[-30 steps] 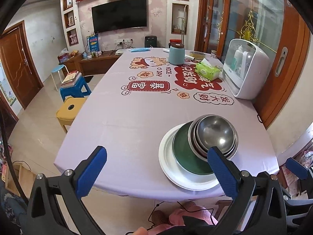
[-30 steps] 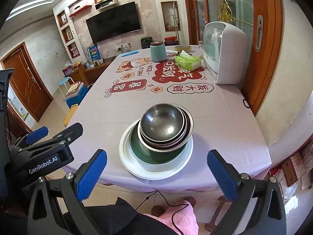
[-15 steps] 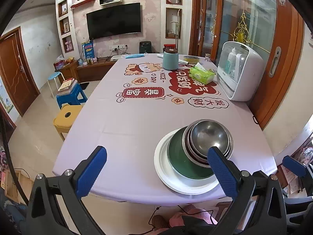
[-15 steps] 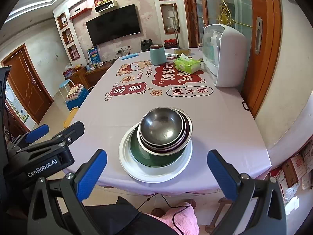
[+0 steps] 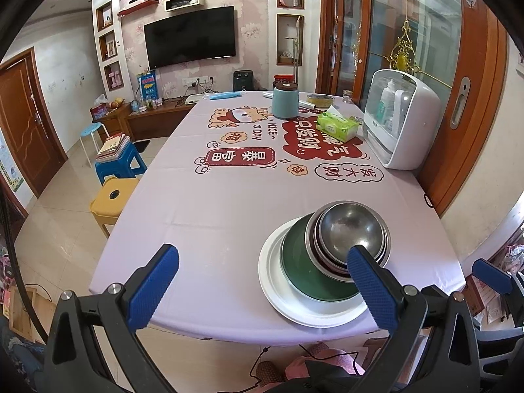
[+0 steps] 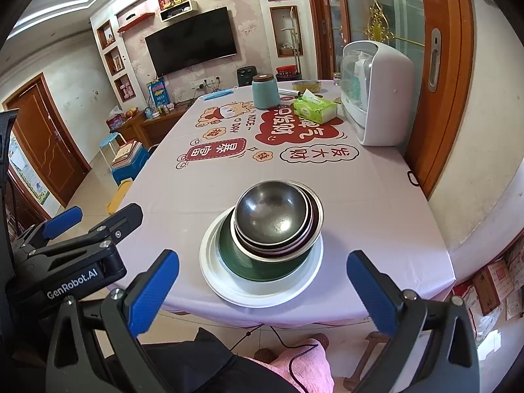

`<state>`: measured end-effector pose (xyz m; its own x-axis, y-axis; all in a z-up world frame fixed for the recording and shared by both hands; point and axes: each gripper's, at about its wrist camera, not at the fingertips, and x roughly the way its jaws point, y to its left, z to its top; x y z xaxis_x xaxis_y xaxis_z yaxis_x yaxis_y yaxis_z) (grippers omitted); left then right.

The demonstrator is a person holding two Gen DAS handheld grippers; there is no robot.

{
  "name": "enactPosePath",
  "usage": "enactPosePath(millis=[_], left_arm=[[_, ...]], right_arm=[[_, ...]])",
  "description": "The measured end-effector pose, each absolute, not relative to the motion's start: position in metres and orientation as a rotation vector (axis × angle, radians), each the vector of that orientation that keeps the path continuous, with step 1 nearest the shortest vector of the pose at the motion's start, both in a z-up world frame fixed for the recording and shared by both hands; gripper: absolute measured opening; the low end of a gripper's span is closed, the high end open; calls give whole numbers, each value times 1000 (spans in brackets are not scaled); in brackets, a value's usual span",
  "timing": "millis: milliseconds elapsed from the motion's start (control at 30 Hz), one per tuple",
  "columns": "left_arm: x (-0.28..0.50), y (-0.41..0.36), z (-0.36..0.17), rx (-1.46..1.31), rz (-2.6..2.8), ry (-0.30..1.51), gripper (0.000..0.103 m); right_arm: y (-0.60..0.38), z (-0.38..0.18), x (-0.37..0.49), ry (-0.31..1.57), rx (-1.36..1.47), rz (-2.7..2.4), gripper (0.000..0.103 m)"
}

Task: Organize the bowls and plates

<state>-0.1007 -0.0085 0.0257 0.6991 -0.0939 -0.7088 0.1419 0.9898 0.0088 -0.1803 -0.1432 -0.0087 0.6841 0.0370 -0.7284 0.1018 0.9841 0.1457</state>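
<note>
A white plate (image 6: 226,285) lies near the table's front edge with a green bowl (image 6: 245,265) on it. Several nested steel bowls (image 6: 271,216) sit tilted in the green bowl. The same stack shows in the left wrist view: plate (image 5: 278,291), green bowl (image 5: 301,262), steel bowls (image 5: 350,229). My left gripper (image 5: 262,275) is open and empty, held off the table's front edge, left of the stack. My right gripper (image 6: 262,278) is open and empty, in front of the stack. The left gripper's body (image 6: 65,245) shows at the left of the right wrist view.
The table (image 5: 229,203) has a pink printed cloth. At its far end stand a teal canister (image 5: 285,103), a green tissue pack (image 5: 337,126) and a white sterilizer cabinet (image 5: 399,121). A yellow stool (image 5: 111,203) and a blue stool (image 5: 121,163) stand left of the table.
Both grippers have drawn back and risen a little from the table, so the stack looks smaller and farther. The dishes have not moved. Both grippers stay open.
</note>
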Motion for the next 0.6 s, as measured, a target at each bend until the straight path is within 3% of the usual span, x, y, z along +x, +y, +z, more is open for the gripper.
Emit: enactPosePath(millis=[600], left_arm=[[-103, -12, 25, 63, -126, 786, 102]], right_arm=[[-144, -8, -179, 818, 182, -36, 103]])
